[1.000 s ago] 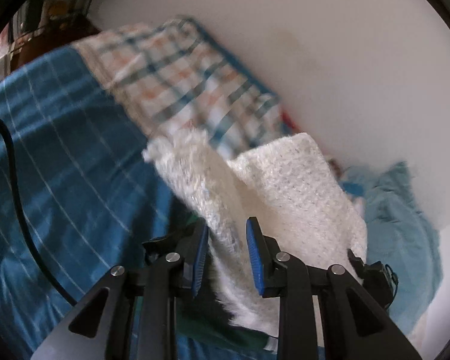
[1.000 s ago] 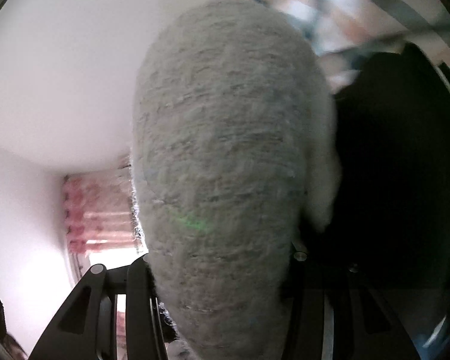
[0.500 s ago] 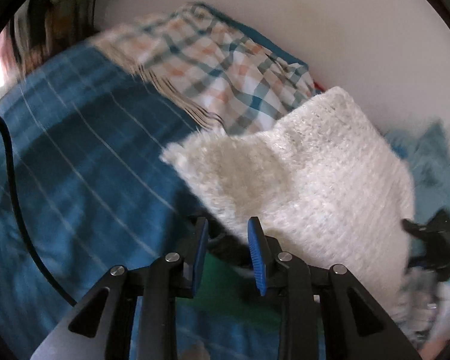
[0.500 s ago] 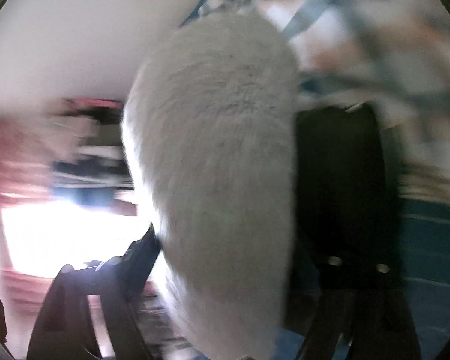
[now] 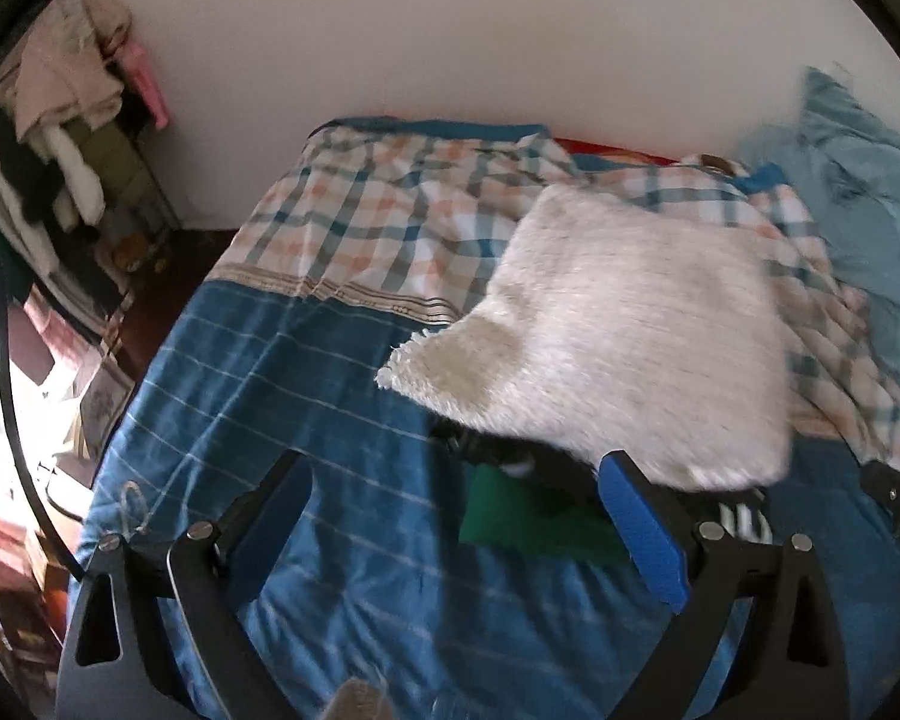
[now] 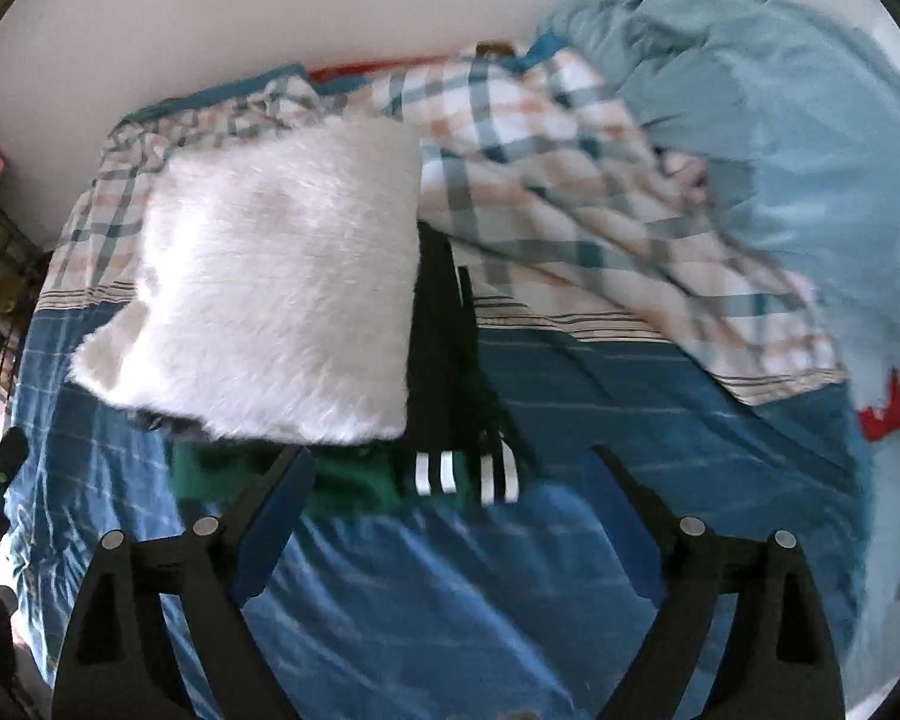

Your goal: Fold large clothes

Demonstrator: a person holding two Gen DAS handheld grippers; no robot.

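Observation:
A folded white fluffy garment (image 5: 624,330) lies on a stack of clothes on the bed; it also shows in the right wrist view (image 6: 270,300). Under it lie a green garment (image 5: 510,516) and a black garment with white stripes (image 6: 450,390). My left gripper (image 5: 462,516) is open and empty, just in front of the stack. My right gripper (image 6: 450,510) is open and empty, its jaws wide apart in front of the stack's near edge.
The bed has a blue striped cover (image 5: 258,408) and a plaid sheet (image 5: 390,222) towards the white wall. A light blue cloth heap (image 6: 780,120) lies at the right. Hanging clothes and clutter (image 5: 60,150) stand left of the bed. A black cable (image 5: 6,372) runs at the far left.
Both grippers have let go of the white garment and opened wide. The garment now lies folded on the stack, and both grippers have drawn back from it.

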